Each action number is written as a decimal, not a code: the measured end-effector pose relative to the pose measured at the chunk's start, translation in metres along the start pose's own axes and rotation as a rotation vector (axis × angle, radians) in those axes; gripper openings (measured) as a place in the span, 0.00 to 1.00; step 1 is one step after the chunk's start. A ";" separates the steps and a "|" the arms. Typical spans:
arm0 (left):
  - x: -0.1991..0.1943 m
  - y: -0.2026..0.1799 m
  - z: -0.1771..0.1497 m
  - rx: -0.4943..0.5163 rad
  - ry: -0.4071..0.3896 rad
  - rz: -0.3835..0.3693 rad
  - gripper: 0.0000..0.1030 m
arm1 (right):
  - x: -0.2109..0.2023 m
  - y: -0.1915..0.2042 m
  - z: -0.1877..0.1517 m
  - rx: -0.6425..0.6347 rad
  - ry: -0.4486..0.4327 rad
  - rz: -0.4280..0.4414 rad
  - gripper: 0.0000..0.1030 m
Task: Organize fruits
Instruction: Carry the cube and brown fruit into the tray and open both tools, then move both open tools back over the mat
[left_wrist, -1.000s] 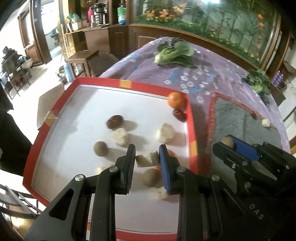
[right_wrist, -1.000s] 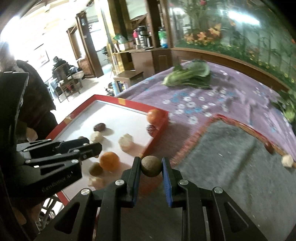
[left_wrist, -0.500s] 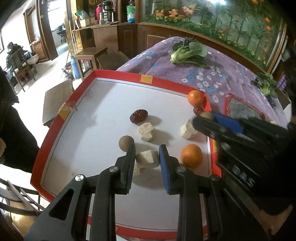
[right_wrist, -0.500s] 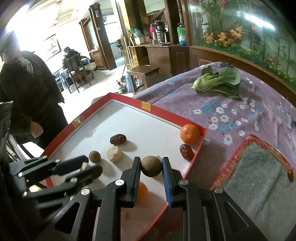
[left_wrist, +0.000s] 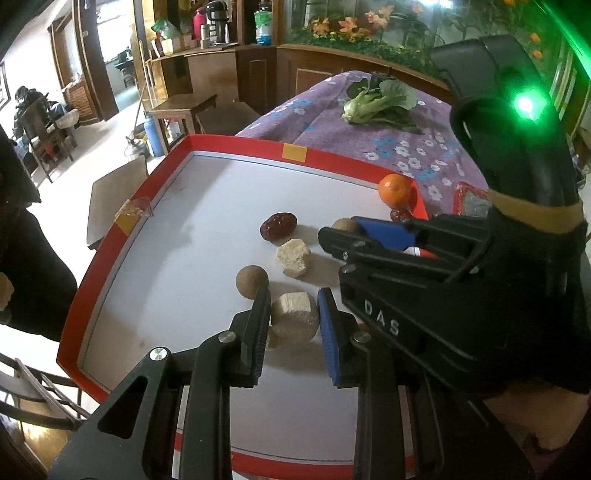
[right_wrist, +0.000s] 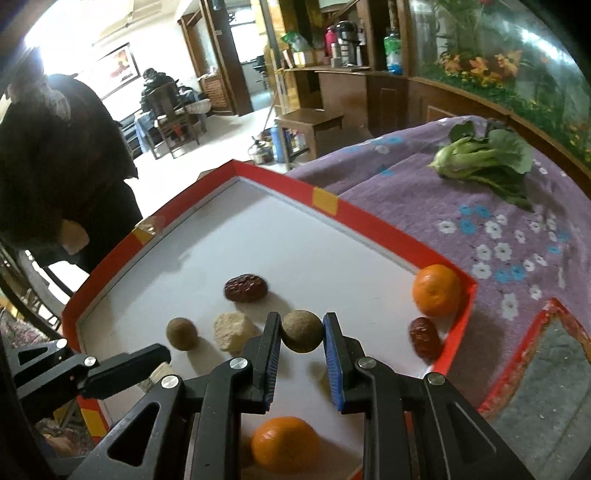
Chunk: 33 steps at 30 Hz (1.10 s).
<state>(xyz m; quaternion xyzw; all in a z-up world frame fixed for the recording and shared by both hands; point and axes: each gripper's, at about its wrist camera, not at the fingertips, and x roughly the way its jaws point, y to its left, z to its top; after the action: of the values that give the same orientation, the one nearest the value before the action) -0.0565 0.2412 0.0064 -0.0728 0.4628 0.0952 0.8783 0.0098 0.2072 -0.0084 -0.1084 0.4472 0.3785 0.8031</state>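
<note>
Right gripper (right_wrist: 301, 334) clamps a rough brown ball (right_wrist: 302, 331) above the red-rimmed white tray (right_wrist: 376, 221); our left gripper (left_wrist: 293, 319) pinches a pale, crumbly chunk (left_wrist: 294, 318) nearer the tray's front edge. We judge both fruits mid-transfer; next, lower and release beside matching pieces.
</note>
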 end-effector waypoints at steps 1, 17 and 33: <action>0.000 -0.001 0.000 0.001 -0.003 0.006 0.26 | 0.000 -0.001 0.000 0.007 -0.001 -0.002 0.21; -0.024 -0.037 0.000 0.046 -0.071 0.002 0.58 | -0.085 -0.040 -0.040 0.176 -0.136 -0.082 0.36; -0.022 -0.178 0.008 0.207 -0.071 -0.153 0.58 | -0.193 -0.157 -0.137 0.443 -0.211 -0.355 0.37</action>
<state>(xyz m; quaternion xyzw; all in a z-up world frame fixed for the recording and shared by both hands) -0.0204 0.0675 0.0359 -0.0135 0.4319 -0.0176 0.9017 -0.0274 -0.0705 0.0412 0.0330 0.4073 0.1346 0.9027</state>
